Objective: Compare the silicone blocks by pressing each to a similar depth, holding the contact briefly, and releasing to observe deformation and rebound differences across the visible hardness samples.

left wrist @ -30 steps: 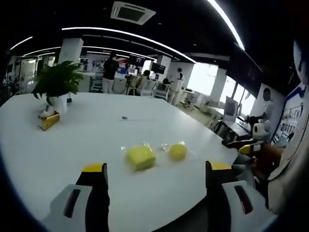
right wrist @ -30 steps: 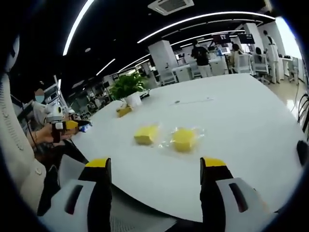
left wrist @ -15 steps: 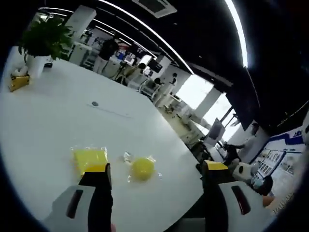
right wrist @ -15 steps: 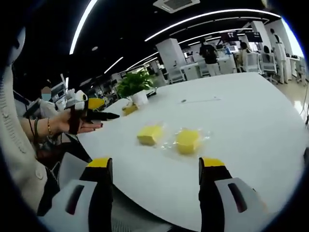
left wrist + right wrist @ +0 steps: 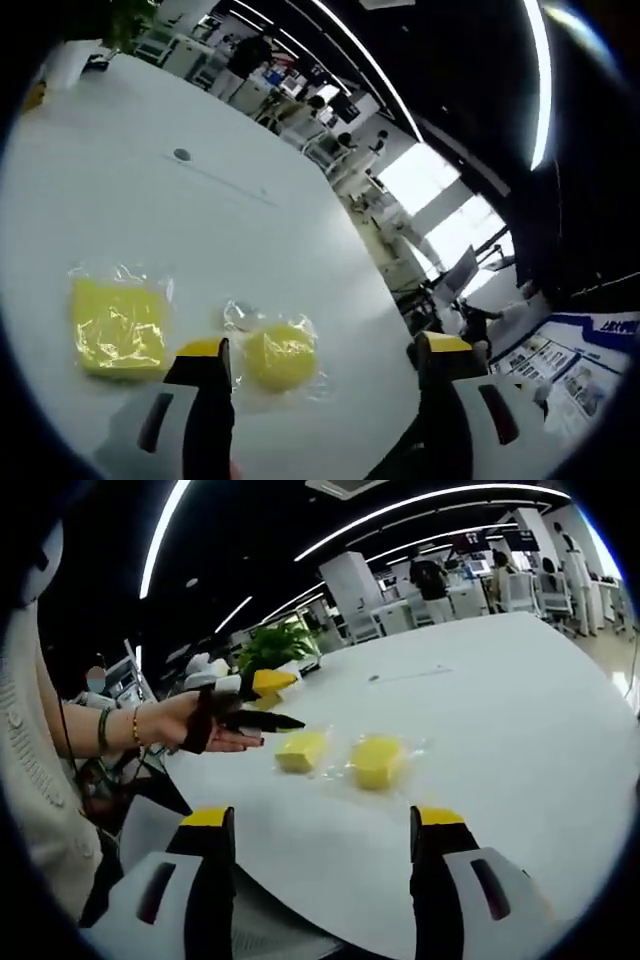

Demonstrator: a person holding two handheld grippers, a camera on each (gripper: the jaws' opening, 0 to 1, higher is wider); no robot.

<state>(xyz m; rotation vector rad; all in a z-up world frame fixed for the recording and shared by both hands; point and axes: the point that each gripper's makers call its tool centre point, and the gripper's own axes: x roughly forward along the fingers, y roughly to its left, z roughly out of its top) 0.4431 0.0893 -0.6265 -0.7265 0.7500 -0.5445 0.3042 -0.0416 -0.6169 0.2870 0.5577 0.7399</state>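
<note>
While both claws, left (image 5: pixel 316 350) and right (image 5: pixel 322 820), are held wide and empty, two soft, wrapper-slick yellow silicone blocks (image 5: pixel 118 325) near the bench (image 5: pixel 150 210) edge are best pressed centrally.

Each gripper has two black jaws capped with yellow tips, set in pale grey housings that carry a dark slot with a red mark. In the right gripper view, the person's left hand (image 5: pixel 205 728) wears a black strap, a bracelet at the wrist, and a cream knitted sleeve (image 5: pixel 40 780).
</note>
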